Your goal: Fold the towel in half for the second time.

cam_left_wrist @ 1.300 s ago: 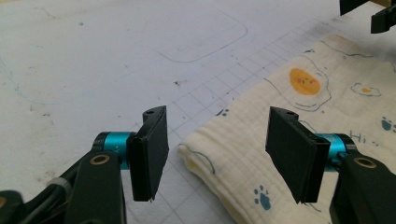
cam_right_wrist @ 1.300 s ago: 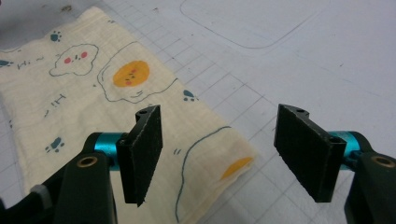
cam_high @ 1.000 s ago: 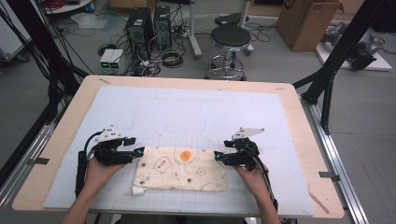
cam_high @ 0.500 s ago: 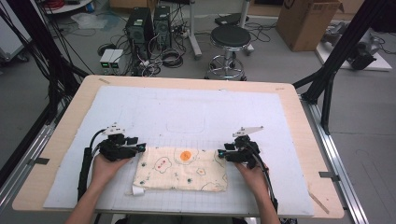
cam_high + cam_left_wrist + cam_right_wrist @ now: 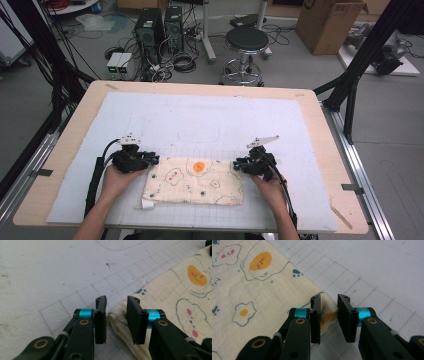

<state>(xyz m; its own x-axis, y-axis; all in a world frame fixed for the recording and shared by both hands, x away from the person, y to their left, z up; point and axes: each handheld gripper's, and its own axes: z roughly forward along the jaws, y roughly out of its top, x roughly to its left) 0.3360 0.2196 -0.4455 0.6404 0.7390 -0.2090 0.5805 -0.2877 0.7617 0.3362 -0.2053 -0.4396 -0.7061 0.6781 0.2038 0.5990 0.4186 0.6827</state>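
A cream cloth (image 5: 194, 181) printed with fried eggs lies flat on the white mat (image 5: 200, 120) near the counter's near edge. The left tool (image 5: 116, 312) stands part open around the cloth's far left corner, and the right tool (image 5: 329, 308) part open around its far right corner; neither grips it. Compared with half a second ago, both tools have barely shifted.

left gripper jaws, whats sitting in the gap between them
In the left gripper view, a corner of the folded cloth lies in the gap of the left gripper; its jaws stand apart, not yet pinching it.
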